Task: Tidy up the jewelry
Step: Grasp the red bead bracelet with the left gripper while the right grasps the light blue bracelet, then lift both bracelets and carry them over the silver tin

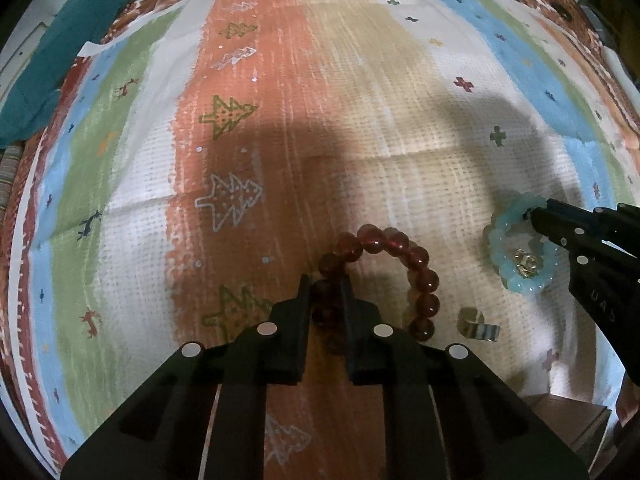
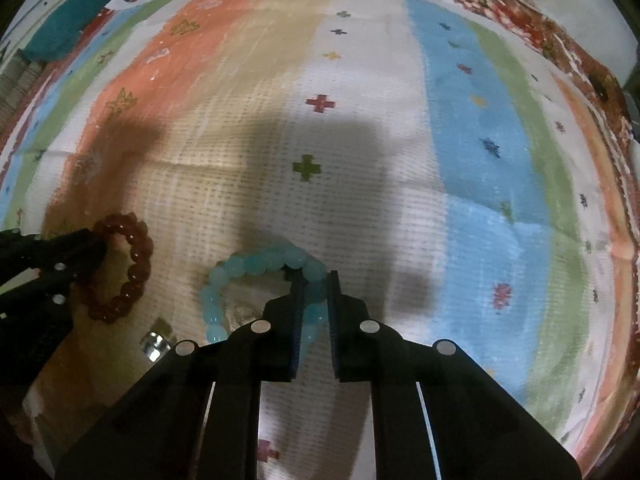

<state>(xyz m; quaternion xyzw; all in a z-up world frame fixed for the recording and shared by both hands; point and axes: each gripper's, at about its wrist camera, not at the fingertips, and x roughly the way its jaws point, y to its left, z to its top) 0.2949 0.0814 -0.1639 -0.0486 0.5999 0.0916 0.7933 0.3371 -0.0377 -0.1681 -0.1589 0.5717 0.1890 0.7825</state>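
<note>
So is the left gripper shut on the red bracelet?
Shut on it: the left gripper has both fingers pressed against beads of the red bracelet, one each side.

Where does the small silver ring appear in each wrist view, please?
Left wrist: silver ring lies low and right of centre, right of the red bead bracelet.
Right wrist: silver ring lies lower left, below that bracelet.
Shared landmark: the blue bead bracelet.

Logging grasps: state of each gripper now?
Left gripper: shut on red bracelet.
Right gripper: shut on blue bracelet.
</note>
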